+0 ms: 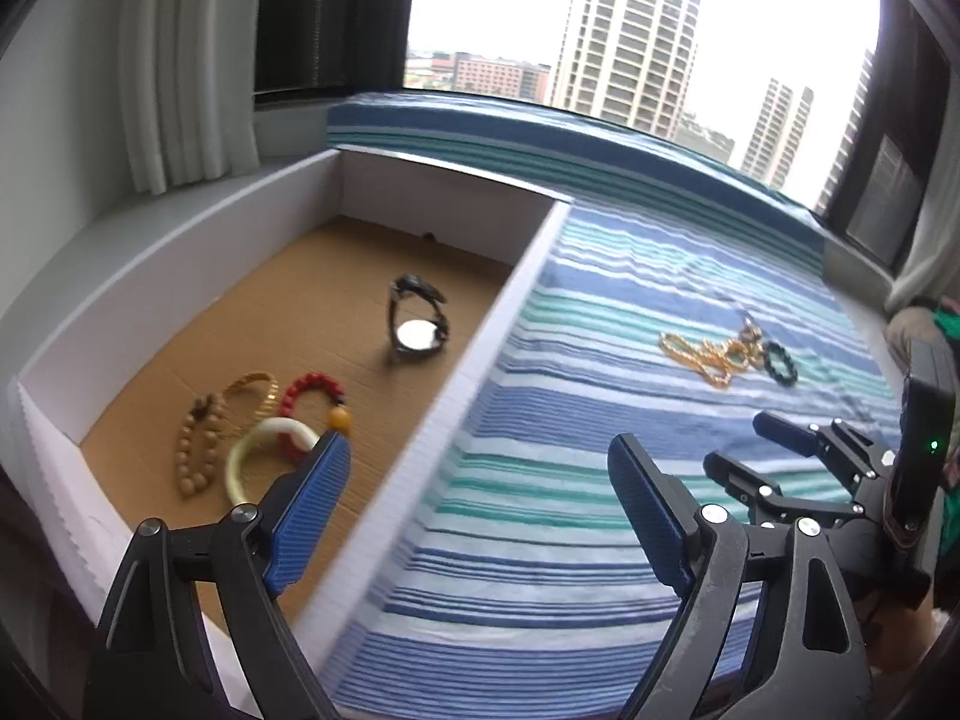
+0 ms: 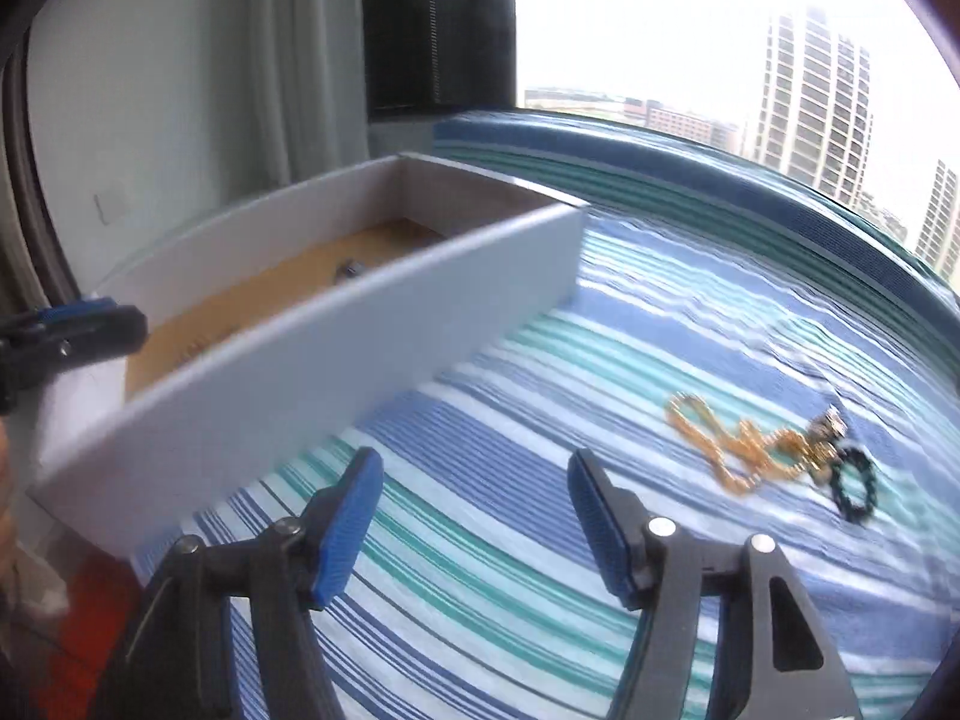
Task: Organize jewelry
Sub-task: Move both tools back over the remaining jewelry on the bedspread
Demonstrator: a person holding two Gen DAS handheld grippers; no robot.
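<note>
A white box (image 1: pixel 516 294) with a cardboard floor holds a black watch (image 1: pixel 417 324), a wooden bead bracelet (image 1: pixel 195 450), a gold bracelet (image 1: pixel 252 393), a red bead bracelet (image 1: pixel 309 405) and a pale bangle (image 1: pixel 264 450). My left gripper (image 1: pixel 480 450) is open and empty, straddling the box's right wall from above. On the striped cloth to the right lie a tangled gold chain (image 1: pixel 705 354) (image 2: pixel 738 450) and a dark bead bracelet (image 1: pixel 780 363) (image 2: pixel 855 489). My right gripper (image 2: pixel 474 468) hangs open and empty over the cloth, left of and nearer than the chain.
The box (image 2: pixel 336 348) stands on the left part of the blue and green striped cloth (image 2: pixel 540 570), by a curtain (image 1: pixel 180 60) and wall. A window ledge and large window (image 1: pixel 600 18) run behind. A small metallic piece (image 2: pixel 831 423) lies with the chain.
</note>
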